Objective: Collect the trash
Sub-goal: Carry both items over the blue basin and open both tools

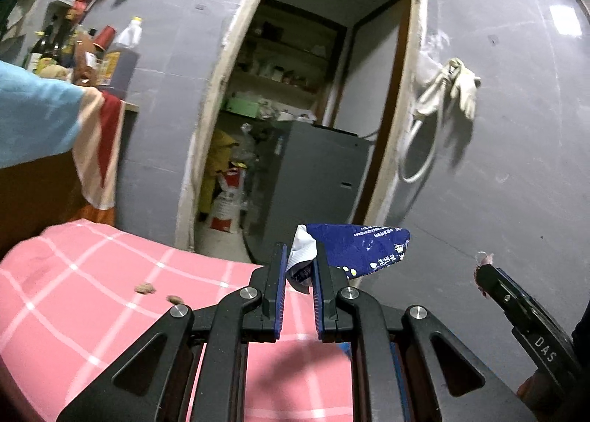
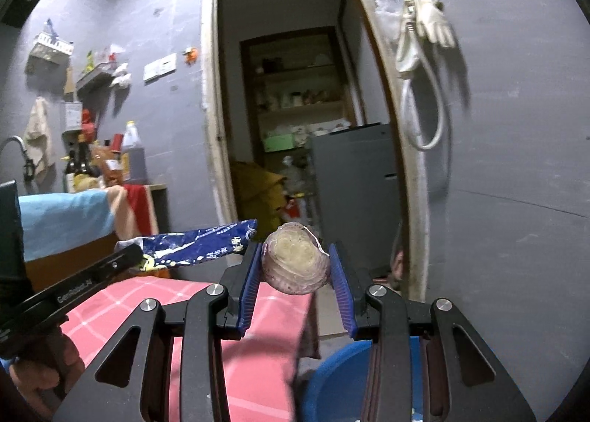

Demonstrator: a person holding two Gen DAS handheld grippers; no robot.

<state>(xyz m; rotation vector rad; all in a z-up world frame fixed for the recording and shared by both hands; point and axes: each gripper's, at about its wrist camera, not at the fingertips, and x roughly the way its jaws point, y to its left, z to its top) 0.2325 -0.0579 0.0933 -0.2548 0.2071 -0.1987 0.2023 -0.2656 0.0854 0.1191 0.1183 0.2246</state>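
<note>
Above the pink cloth (image 1: 110, 274), facing the doorway (image 1: 313, 90), I carry both finds, left gripper (image 1: 299, 274) clamped on the blue wrapper (image 1: 368, 248), right gripper (image 2: 295, 267) clamped on the onion piece (image 2: 295, 261); next, judged, a bin, not seen.

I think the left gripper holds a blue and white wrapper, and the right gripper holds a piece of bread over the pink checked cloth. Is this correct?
Not quite. The right gripper holds a cut piece of purple onion, not bread; the right wrist view shows its layered rings. The rest stands: the left gripper is shut on the blue and white wrapper, above the pink checked cloth.
</note>
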